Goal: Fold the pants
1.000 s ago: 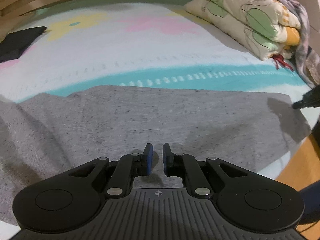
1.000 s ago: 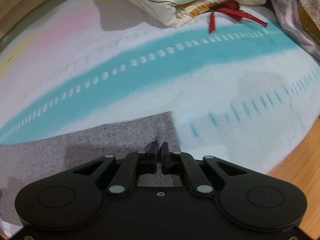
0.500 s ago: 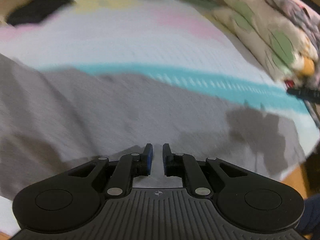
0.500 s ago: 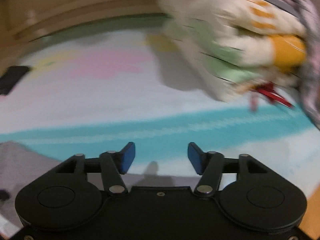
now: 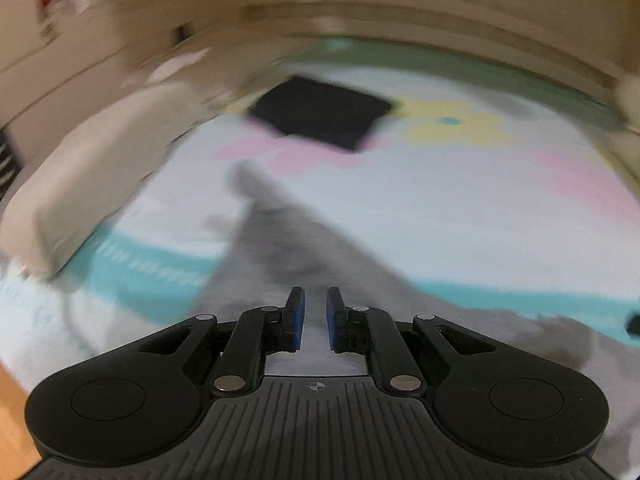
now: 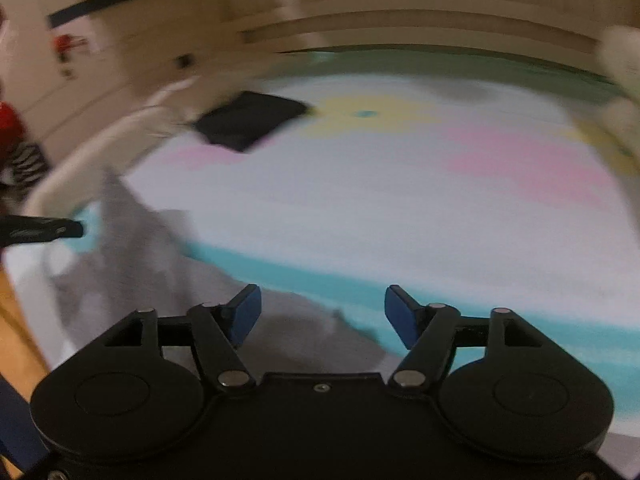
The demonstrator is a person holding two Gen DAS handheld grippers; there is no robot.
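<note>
The grey pants (image 5: 288, 248) lie on the pastel bed sheet (image 5: 460, 208), stretching away from my left gripper (image 5: 315, 318). Its blue pads stand close with a narrow gap, nothing between them. In the right wrist view the pants (image 6: 132, 264) lie low left, and my right gripper (image 6: 322, 316) is open wide and empty above their edge. A finger of the left gripper (image 6: 44, 229) shows at that view's left edge. Both views are blurred.
A black folded cloth (image 5: 320, 116) lies on the far part of the bed, also in the right wrist view (image 6: 248, 120). A cream pillow (image 5: 80, 184) sits at the left. Wooden floor (image 6: 20, 336) borders the bed low left. A headboard (image 5: 440, 28) runs behind.
Both grippers have swung left toward the far end of the pants. The right gripper let go of the pant corner and opened wide. The left gripper's gap is unchanged.
</note>
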